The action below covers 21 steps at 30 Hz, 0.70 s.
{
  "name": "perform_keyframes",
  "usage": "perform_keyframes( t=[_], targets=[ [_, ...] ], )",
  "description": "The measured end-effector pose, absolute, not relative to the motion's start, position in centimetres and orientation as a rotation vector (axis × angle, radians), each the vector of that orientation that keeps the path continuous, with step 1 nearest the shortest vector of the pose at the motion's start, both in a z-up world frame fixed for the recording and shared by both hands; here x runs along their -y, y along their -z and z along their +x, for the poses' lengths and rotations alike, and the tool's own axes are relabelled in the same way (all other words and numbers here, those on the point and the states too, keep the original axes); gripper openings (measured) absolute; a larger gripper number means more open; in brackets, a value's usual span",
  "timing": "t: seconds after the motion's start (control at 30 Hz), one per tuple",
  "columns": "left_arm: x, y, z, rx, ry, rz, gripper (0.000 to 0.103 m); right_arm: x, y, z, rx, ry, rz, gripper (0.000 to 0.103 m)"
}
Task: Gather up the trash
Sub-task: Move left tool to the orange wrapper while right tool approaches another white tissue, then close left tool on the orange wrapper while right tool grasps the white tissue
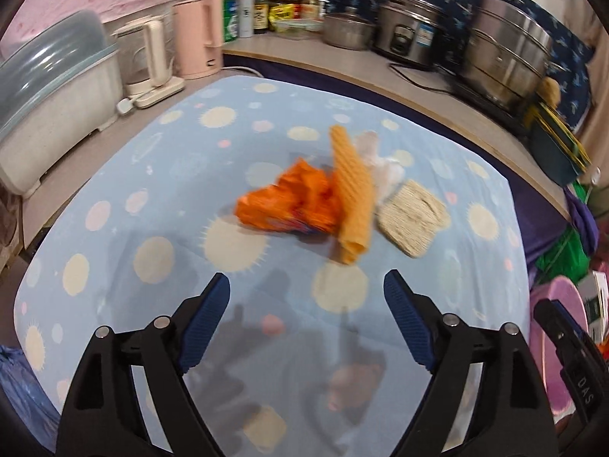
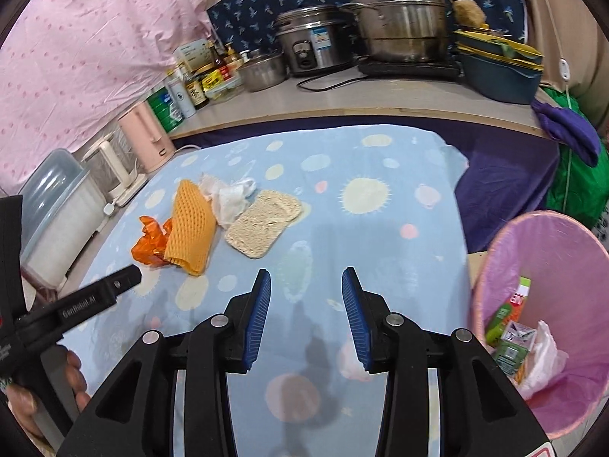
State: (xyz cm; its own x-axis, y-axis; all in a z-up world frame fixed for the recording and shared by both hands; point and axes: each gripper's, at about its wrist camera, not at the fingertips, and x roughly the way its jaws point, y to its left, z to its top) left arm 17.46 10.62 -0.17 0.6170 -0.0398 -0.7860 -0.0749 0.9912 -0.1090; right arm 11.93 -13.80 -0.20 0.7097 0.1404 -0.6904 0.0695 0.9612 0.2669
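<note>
A blue spotted tablecloth [image 2: 380, 160] is spreading out under both grippers. A pink-lined trash bin [image 2: 540, 236] is sitting to the right of the right gripper [image 2: 306, 278], whose jaws are spread and empty. Ahead of the left gripper [image 1: 306, 285], its jaws also wide apart, an orange foam net [image 1: 352, 190] is lying touching a crumpled orange wrapper [image 1: 285, 205], a white tissue [image 2: 232, 198] and a beige woven pad [image 1: 413, 213].

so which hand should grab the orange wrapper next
Left. Its open tongs face the orange wrapper directly; the right tongs sit further off, beside the pink bin.
</note>
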Motion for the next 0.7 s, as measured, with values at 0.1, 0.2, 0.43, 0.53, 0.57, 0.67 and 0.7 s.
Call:
perform_keyframes(
  t=[0.1,0.2,0.43,0.53,0.57,0.67,0.7],
  targets=[
    [-12.1,0.6,19.0,-0.912,-0.041,-0.153,0.085,12.4,0.6,13.6,-0.800,-0.056,0.273,0.039],
    [-12.9,1.1,20.6,-0.914,-0.037,-0.167,0.087,11.4,1.0,15.3,-0.809,-0.064,0.263,0.042],
    [-13.4,2.7,24.1,-0.946,0.006,-0.201,0.089,9.7,1.9,19.2,-0.830,-0.080,0.255,0.043],
    [-13.2,3.5,25.3,-0.958,0.025,-0.199,0.087,9.0,2.2,20.7,-0.836,-0.086,0.245,0.043],
    [-13.1,3.7,25.5,-0.960,0.028,-0.197,0.084,8.8,2.4,21.2,-0.838,-0.087,0.244,0.043],
    [-13.0,4.5,26.2,-0.984,0.047,-0.190,0.068,8.2,2.7,22.6,-0.843,-0.094,0.240,0.043],
    [-13.1,4.7,26.3,-0.987,0.051,-0.198,0.065,8.0,2.8,23.1,-0.844,-0.098,0.237,0.043]
  ],
)
